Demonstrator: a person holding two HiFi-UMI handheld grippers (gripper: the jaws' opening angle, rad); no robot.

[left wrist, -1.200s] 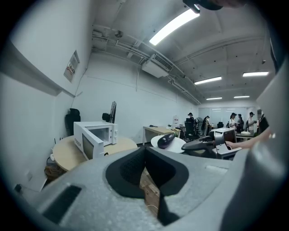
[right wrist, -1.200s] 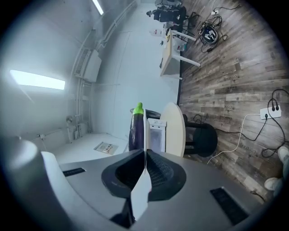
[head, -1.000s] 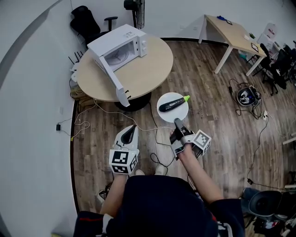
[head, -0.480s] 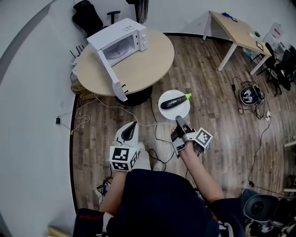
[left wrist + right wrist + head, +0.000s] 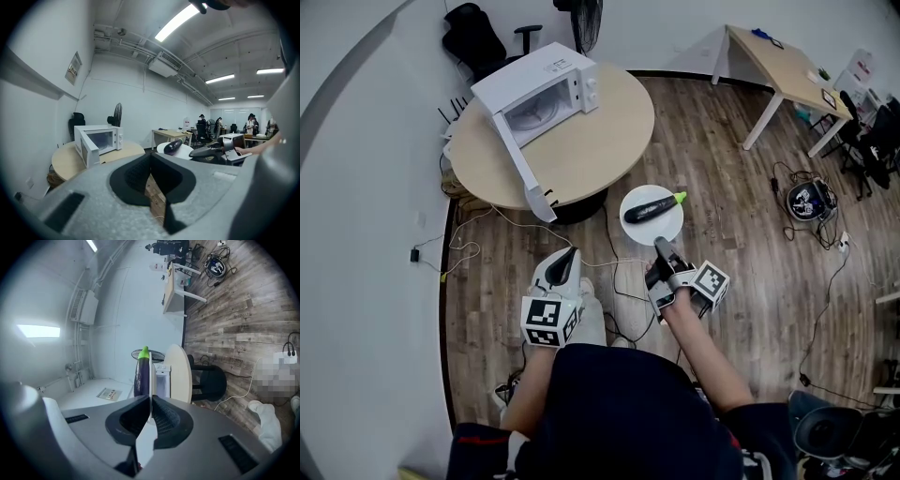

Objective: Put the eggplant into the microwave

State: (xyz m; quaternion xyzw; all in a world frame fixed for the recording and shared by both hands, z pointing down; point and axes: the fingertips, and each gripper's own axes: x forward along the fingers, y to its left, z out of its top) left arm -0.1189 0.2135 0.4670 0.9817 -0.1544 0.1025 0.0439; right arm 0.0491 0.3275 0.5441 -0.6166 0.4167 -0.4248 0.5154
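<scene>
Head view: the right gripper [image 5: 659,246] holds a white plate [image 5: 637,198] by its near rim. The eggplant [image 5: 649,210] lies across the plate just beyond the gripper's tips, green stem end to the right.
Right gripper view: the jaws are pressed onto the plate's edge, which shows as a thin white line between the pads. The eggplant rests on the far side of that line. The floor stands on end in this view, so the gripper looks rolled onto its side, with one jaw over the rim and one under it.
Left gripper: the left gripper [image 5: 570,255] has its jaws together at the tips with nothing between them. It sits just left of the right gripper and points the same way.
Microwave: the microwave [image 5: 546,86] is well ahead of both grippers and off to the left, on a round table [image 5: 591,141]. Its door [image 5: 525,169] is swung wide and the cavity faces the grippers.
Step in hand: this looks like the carry, with the eggplant riding on the plate toward the microwave. It is not yet inside.
Next move: the gap to the table has to be closed with the plate held level, since the eggplant lies loose and could roll off. At the opening, either the plate goes in whole, or the free left gripper lifts the eggplant off.
Arms: both forearms reach forward from the body with elbows bent. The right is extended a little further, and the left is tucked closer in.
</scene>
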